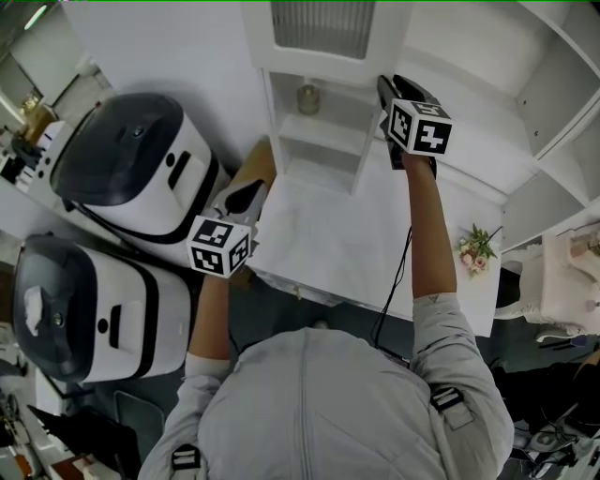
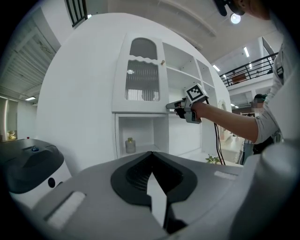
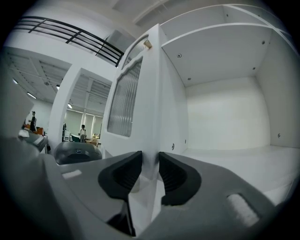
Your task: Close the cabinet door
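Note:
The white cabinet door (image 1: 323,28) with a ribbed glass pane stands part-way open from the upper cabinet; in the left gripper view the door (image 2: 143,77) shows its face, and in the right gripper view the door (image 3: 136,93) is seen edge-on. My right gripper (image 1: 384,86) reaches level to the door's lower free edge, and both pads press on that edge (image 3: 150,164). From the left gripper view the right gripper (image 2: 176,107) sits at the door's bottom corner. My left gripper (image 1: 239,199) hangs lower at the left, jaws together (image 2: 151,157) with nothing between them.
A small jar (image 1: 307,98) stands in the open niche below the door. A white counter (image 1: 328,234) runs under the cabinet, with a flower sprig (image 1: 476,248) at its right. Two white machines with black tops (image 1: 141,159) (image 1: 84,309) stand at the left.

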Motion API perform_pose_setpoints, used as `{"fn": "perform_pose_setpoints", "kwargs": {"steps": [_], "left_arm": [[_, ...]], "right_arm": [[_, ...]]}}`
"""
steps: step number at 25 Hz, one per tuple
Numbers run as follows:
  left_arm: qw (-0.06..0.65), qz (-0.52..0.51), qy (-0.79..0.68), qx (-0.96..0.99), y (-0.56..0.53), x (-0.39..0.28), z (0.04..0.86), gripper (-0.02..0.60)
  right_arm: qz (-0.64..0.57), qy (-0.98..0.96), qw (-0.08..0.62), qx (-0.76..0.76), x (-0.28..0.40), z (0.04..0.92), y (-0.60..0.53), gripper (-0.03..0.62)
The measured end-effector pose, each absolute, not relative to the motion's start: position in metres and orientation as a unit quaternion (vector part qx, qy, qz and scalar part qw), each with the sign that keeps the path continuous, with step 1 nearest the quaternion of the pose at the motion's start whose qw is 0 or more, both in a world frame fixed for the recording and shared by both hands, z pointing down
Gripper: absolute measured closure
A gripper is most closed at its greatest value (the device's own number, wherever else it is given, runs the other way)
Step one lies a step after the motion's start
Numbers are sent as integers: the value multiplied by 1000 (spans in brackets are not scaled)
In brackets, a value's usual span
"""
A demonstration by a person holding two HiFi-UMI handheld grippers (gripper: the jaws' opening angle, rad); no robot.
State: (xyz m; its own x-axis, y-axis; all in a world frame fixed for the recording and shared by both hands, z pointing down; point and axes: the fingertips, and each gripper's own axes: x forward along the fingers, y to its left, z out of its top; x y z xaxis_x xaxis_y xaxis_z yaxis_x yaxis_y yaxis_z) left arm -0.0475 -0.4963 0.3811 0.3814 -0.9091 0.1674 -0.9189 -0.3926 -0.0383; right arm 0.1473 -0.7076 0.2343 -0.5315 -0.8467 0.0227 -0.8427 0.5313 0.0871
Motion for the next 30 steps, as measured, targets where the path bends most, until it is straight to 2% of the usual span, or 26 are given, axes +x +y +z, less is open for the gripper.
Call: {"fn": "perform_pose_setpoints", "kwargs": {"steps": [7, 13, 15, 22, 30], "left_arm": [[35, 79, -549, 831, -482, -54, 381, 565], [32, 77, -522, 849, -470, -60, 381, 565], [28, 77, -512, 855, -465, -62, 382, 565], [-11, 64, -482, 874, -436, -71, 366, 565], [-57, 42, -458, 886, -386, -89, 339, 565]], "right_arm": [[18, -878, -3, 478, 151, 235, -701, 471], [27, -858, 10, 513, 170, 250, -663, 475], [27, -853, 13, 521, 174, 258, -641, 516], [11, -830, 22, 558, 183, 280, -542, 592], [-14, -825, 37, 563, 158, 294, -423, 592]]}}
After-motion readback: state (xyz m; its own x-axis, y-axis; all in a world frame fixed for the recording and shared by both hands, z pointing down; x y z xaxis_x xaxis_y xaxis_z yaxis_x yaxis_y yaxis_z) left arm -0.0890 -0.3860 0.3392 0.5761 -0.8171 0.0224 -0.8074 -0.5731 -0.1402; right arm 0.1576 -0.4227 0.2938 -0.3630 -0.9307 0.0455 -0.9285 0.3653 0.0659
